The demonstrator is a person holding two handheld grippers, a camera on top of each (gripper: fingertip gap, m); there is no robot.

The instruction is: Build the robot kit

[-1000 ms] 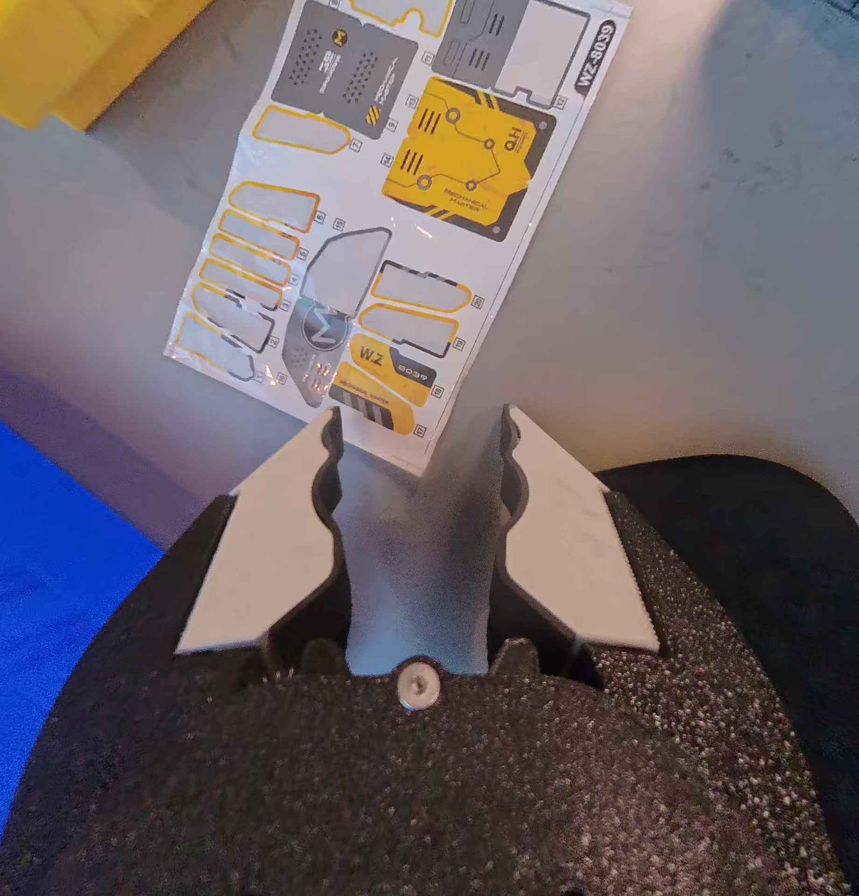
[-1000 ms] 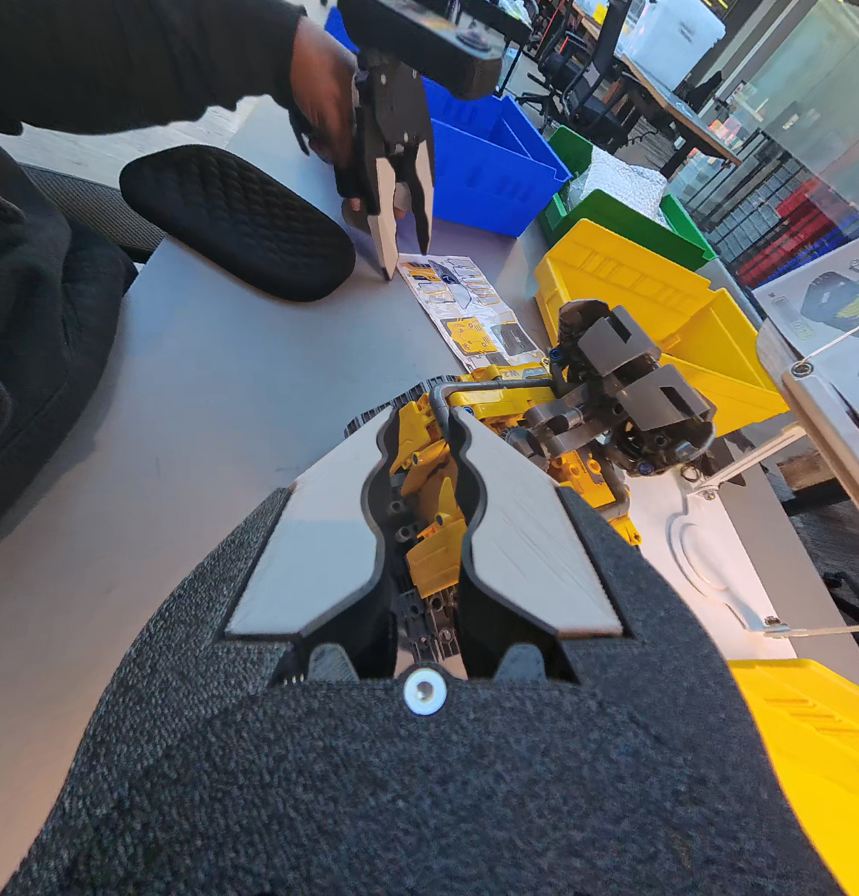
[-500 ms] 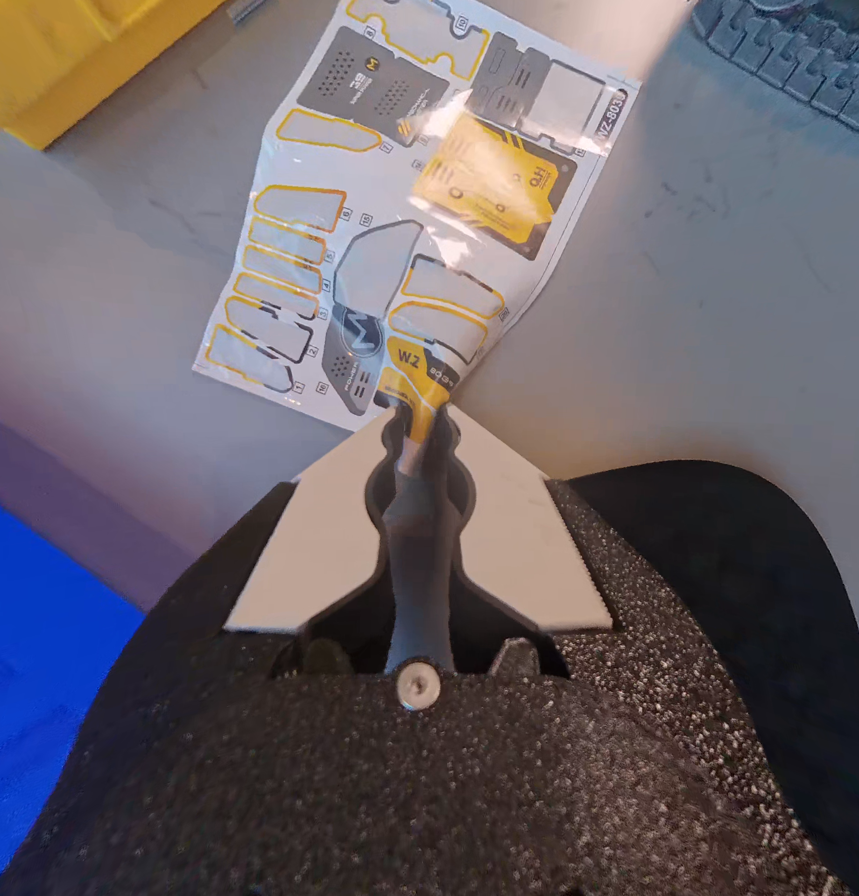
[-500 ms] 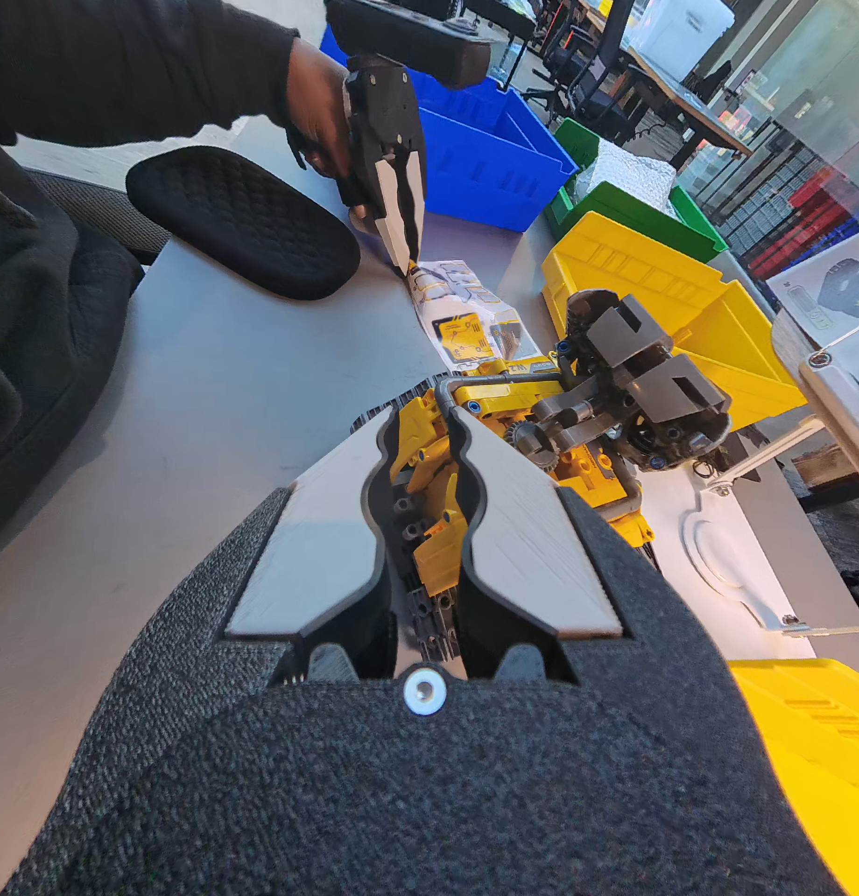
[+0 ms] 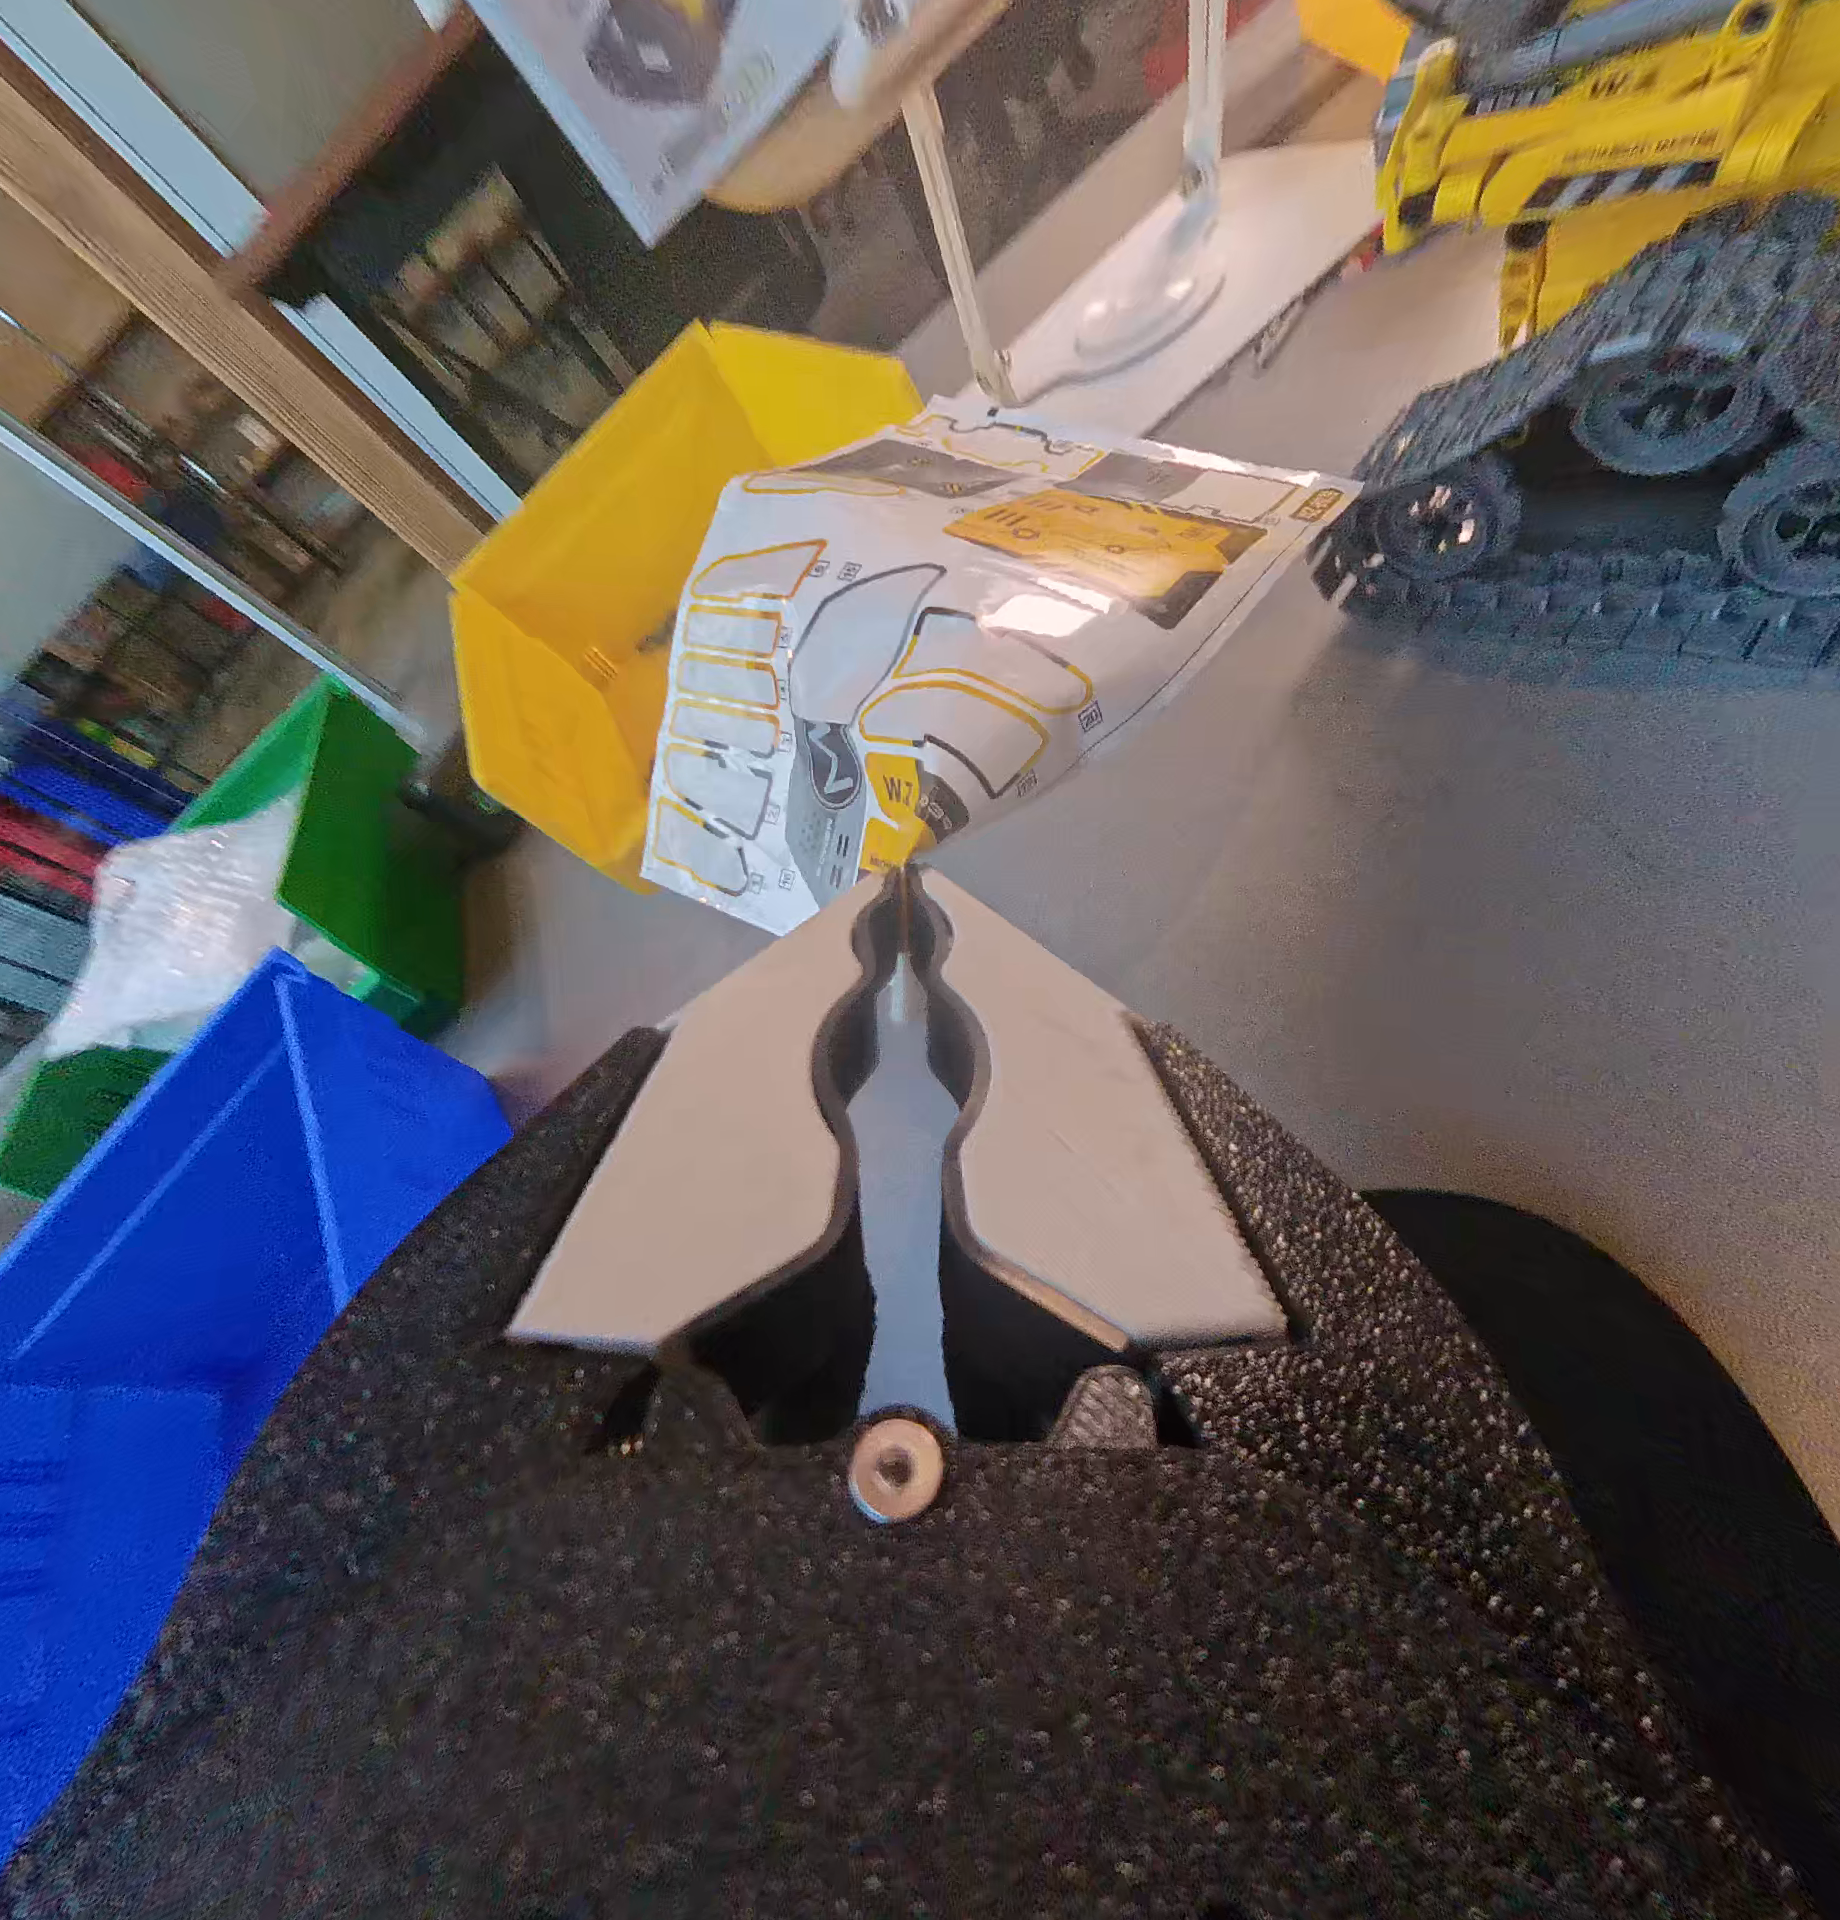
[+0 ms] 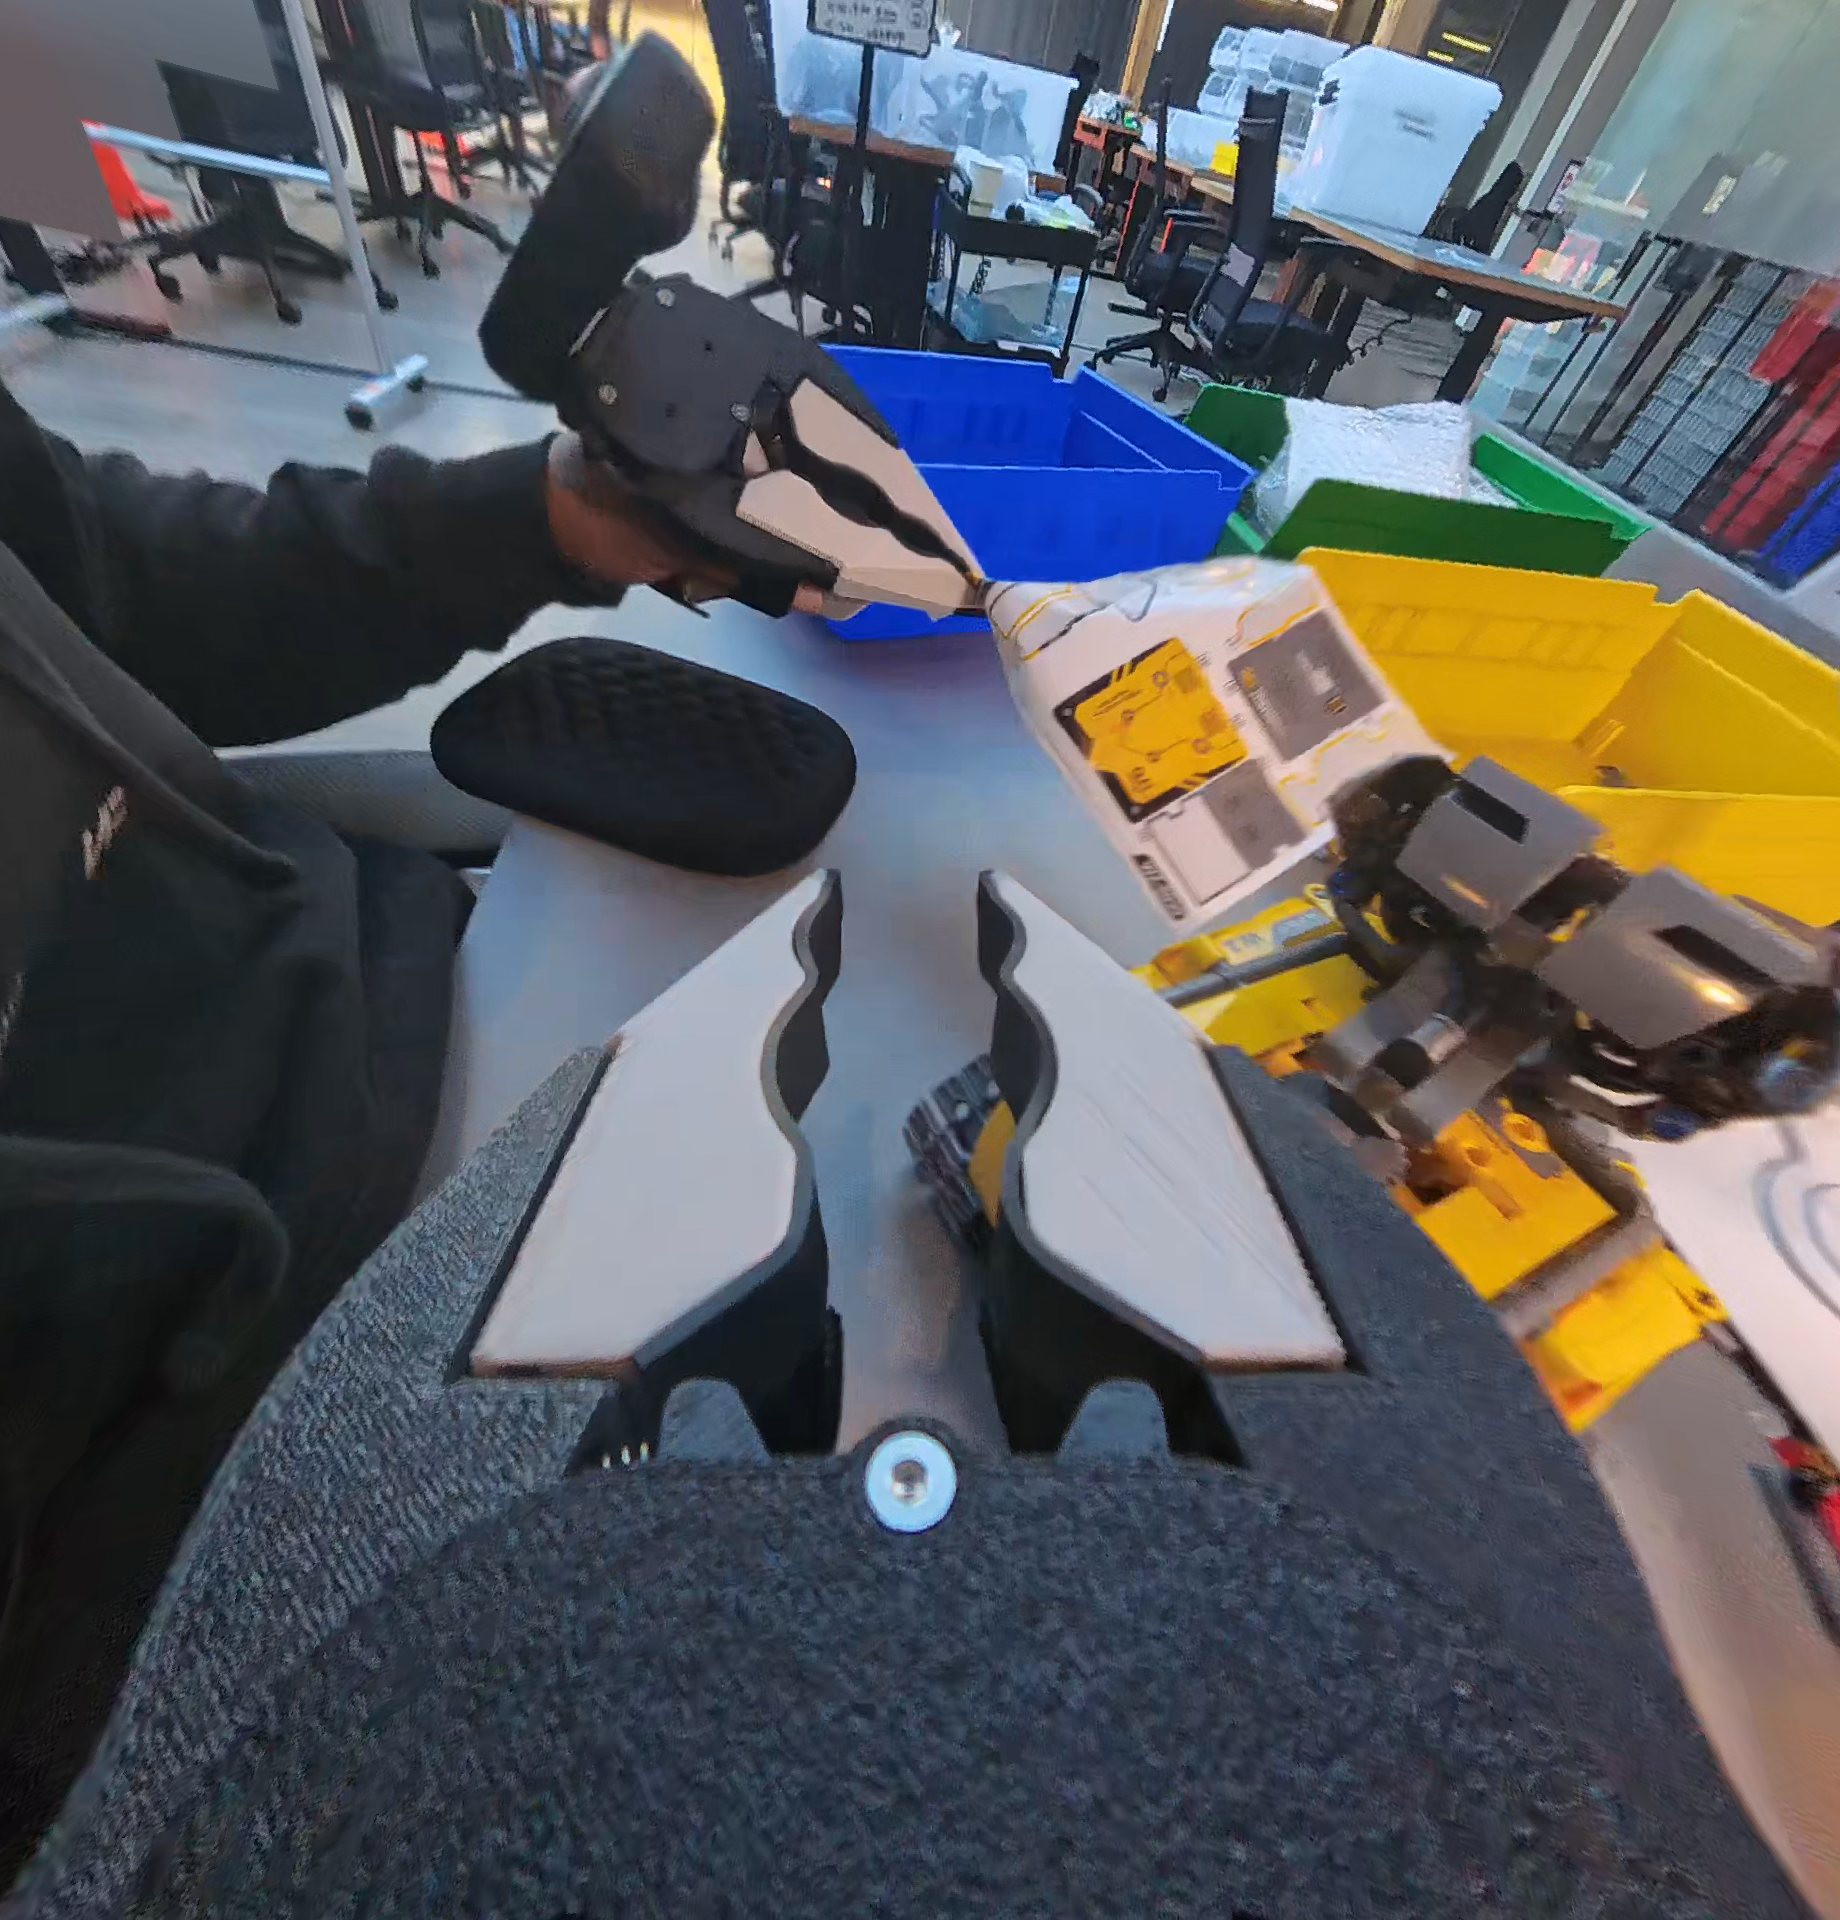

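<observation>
Left wrist view: the left gripper (image 5: 903, 883) has its fingers pinched on a sticker sheet (image 5: 957, 634), lifted above the grey surface (image 5: 1518, 883) near a yellow bin (image 5: 583, 623).

Right wrist view: the right gripper (image 6: 908, 904) fingers stand parted and empty over the surface beside a yellow tracked model (image 6: 1467, 1195); office desks (image 6: 1415, 249) lie behind.

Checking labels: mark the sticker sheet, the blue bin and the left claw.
sticker sheet (image 5: 895, 665), left wrist view, sheet's middle
blue bin (image 6: 1061, 488), right wrist view, front wall
left claw (image 5: 903, 883), left wrist view, between fingertips

Open office workshop, desks (image 6: 1456, 255), parts bins (image 6: 1051, 488)
</observation>
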